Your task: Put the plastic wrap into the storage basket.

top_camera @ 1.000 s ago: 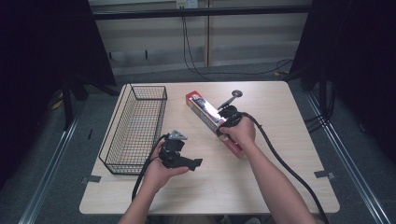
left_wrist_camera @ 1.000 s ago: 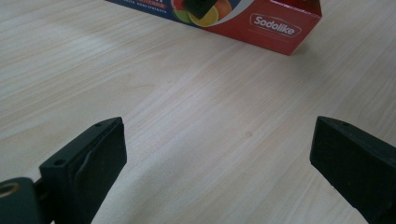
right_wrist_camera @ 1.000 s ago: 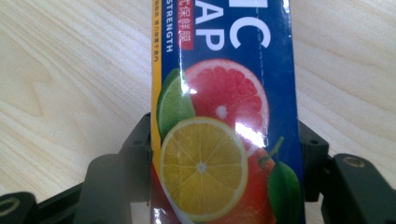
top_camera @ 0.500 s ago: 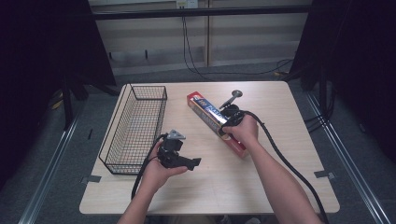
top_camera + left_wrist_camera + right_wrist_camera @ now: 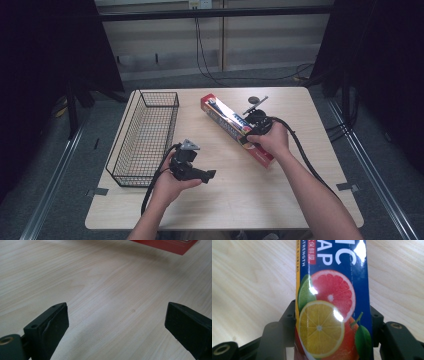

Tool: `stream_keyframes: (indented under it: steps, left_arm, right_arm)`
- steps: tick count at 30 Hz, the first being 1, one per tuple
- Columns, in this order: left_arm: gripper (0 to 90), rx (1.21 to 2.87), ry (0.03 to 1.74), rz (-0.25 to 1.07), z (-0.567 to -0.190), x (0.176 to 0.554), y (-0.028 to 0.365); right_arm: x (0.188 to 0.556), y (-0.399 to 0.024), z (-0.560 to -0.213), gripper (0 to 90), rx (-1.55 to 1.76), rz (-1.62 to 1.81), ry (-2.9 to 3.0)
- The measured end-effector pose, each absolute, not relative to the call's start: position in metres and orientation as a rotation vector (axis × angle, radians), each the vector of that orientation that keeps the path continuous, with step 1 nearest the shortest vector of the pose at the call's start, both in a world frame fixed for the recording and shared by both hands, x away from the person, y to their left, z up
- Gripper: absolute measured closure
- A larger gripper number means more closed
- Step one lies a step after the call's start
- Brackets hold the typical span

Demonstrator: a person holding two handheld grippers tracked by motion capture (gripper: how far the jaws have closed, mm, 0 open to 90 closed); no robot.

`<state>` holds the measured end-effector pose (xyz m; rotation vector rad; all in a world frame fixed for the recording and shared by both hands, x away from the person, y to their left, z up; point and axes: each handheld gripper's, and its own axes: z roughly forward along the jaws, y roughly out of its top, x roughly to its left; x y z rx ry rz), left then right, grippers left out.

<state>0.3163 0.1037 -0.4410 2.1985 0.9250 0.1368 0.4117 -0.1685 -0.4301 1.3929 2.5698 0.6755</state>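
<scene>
The long box (image 5: 332,302) reads "STRENGTH" on its yellow edge and large white letters "AP"

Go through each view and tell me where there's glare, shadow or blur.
High view: a white glare streak on the box, dark surroundings around the lit table. Right gripper view: bright glints on the box's glossy fruit print, the near jaws soft. Left gripper view: the jaws throw soft shadows on the wood, and the red box corner at the top is blurred.
</scene>
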Motion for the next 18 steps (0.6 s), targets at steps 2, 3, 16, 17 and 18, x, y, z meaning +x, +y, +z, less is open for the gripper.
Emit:
stream_keyframes:
  steps: [2,3,16,17,18]
  left_arm:
    - [4.6,2.197,0.931,0.139,-0.440,0.316,0.104]
    - [4.4,2.197,0.931,0.139,-0.440,0.316,0.104]
    - [0.2,2.199,0.811,0.113,-0.419,0.320,0.098]
    - [0.2,2.201,0.803,0.124,-0.416,0.322,0.096]
    - [0.2,2.217,0.778,0.123,-0.413,0.323,0.095]
  right_arm:
    - [0.407,-0.172,-0.426,44.4,1.376,0.707,2.579]
    - [0.404,-0.173,-0.424,44.3,1.364,0.713,2.580]
    - [0.368,-0.191,-0.401,44.3,1.248,0.762,2.636]
    - [0.364,-0.191,-0.400,44.3,1.217,0.756,2.646]
    - [0.361,-0.191,-0.399,44.3,1.204,0.753,2.652]
